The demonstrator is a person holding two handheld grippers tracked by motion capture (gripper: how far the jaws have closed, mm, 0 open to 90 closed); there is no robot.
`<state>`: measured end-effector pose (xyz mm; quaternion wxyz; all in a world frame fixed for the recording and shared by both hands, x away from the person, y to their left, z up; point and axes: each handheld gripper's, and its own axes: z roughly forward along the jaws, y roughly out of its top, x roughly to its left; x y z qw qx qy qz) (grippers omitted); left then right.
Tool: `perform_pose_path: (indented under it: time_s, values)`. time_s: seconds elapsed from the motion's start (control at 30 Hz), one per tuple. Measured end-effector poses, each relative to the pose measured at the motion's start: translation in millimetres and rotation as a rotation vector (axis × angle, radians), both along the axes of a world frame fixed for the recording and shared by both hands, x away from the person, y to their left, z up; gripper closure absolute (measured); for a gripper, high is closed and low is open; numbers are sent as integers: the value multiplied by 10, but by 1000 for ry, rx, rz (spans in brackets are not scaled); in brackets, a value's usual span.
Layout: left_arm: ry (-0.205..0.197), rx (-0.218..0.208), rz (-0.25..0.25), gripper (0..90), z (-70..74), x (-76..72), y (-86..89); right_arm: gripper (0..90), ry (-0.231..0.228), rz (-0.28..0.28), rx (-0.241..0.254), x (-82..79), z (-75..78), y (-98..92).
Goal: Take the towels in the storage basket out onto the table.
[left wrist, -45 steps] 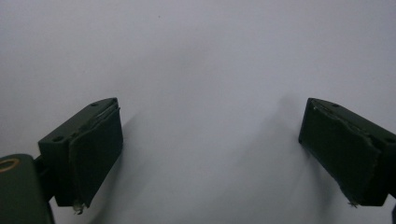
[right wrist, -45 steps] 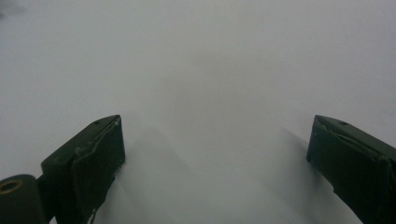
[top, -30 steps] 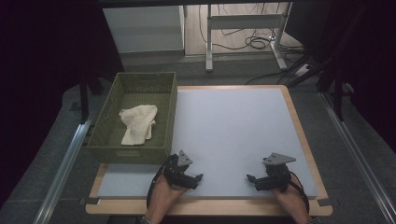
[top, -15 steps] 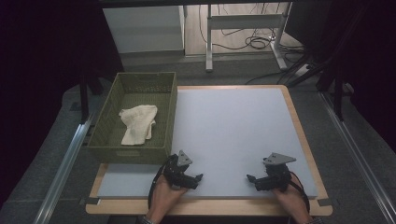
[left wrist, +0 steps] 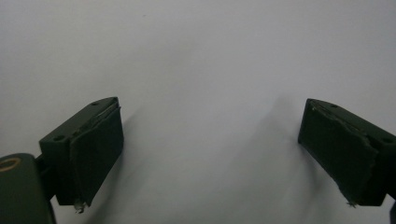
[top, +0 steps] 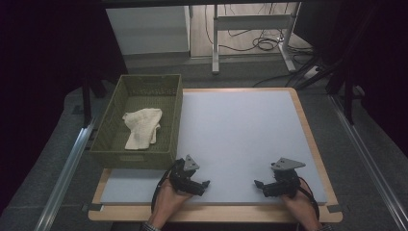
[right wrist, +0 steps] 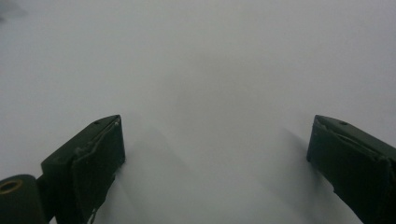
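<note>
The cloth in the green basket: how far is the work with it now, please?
Done: nothing that can be seen. The cream cloth lies crumpled inside the green basket, untouched. In hand: nothing. The left gripper and the right gripper rest at the near edge of the white mat, both with jaws wide apart and nothing between them. Left, probably: reaching into the basket, gripping the cloth and bringing it onto the mat.

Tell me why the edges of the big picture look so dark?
In the high view light falls on the white table while the surroundings stay black; in the left gripper view the left gripper throws soft shadows; the right gripper view looks hazy around the right gripper.
</note>
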<state>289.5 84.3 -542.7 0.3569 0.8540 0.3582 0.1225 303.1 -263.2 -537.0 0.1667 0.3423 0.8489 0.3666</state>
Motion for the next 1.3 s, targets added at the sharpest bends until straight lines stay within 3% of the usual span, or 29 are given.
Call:
perform_pose_path:
  time_s: [0.33,0.57,0.73,1.07,1.13,1.3]
  values:
    - [-42,-7,-70,63,294,-9,-159,44,-3,3,1,-5,-2,-9]
    - [-32,-23,-107,53,408,22,-251,44,-4,4,2,-6,-3,-10]
    - [-33,-12,-115,51,454,39,-283,44,-3,4,2,-6,-3,-11]
    - [-38,-37,-126,51,625,106,-313,44,-3,4,3,-7,-3,-13]
    - [-38,-63,-131,48,713,151,-301,44,-4,5,3,-7,-4,-13]
    - [-43,-55,-125,39,840,238,-290,44,-3,4,3,-7,-3,-13]
